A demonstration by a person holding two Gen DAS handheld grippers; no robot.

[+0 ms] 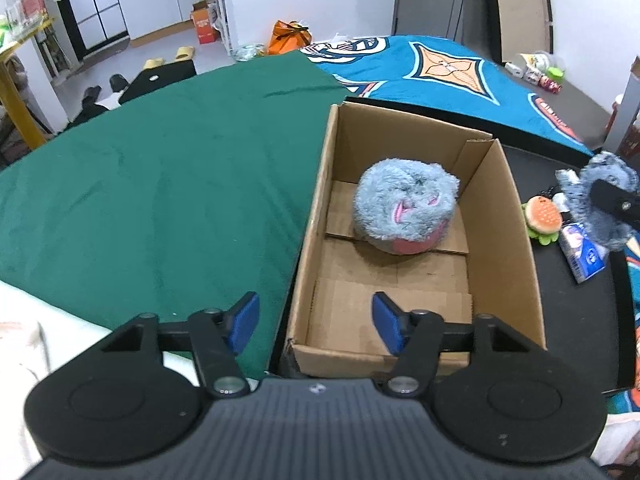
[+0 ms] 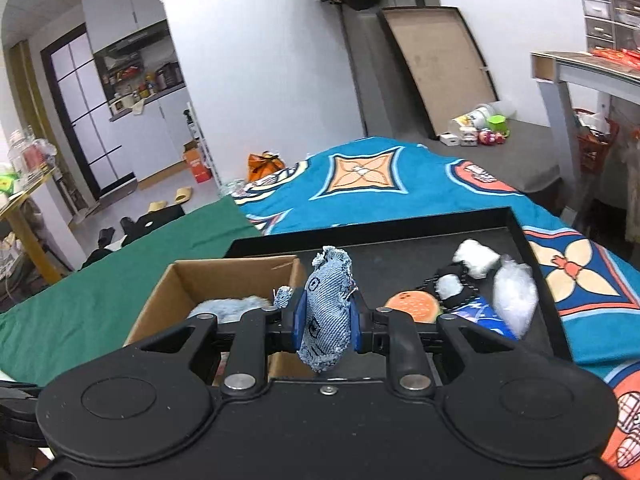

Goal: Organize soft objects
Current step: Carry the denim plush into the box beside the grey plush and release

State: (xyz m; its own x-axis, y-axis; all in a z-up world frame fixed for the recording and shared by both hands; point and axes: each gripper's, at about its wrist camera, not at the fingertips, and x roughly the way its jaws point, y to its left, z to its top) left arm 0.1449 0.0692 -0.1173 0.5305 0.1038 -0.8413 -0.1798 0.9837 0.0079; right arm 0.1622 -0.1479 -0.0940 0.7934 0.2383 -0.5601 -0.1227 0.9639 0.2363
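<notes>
A fluffy blue-and-pink plush (image 1: pixel 404 210) lies at the far end of an open cardboard box (image 1: pixel 504 216). My left gripper (image 1: pixel 315 304) hovers over the box's near left corner, open, with nothing between its blue pads. My right gripper (image 2: pixel 327 320) is shut on a frayed denim toy (image 2: pixel 328 312), held above the black tray (image 2: pixel 400 256) just right of the box (image 2: pixel 160 300). In the left wrist view the denim toy (image 1: pixel 600 176) shows at the right edge. A burger plush (image 2: pixel 414 306) sits on the tray beyond the toy.
On the tray lie white soft wads (image 2: pixel 476 260), a clear stuffed bag (image 2: pixel 514 296) and a blue packet (image 1: pixel 582 254). A green cloth (image 1: pixel 160 184) spreads left of the box and a blue patterned blanket (image 1: pixel 440 72) lies behind it. Room clutter sits farther off.
</notes>
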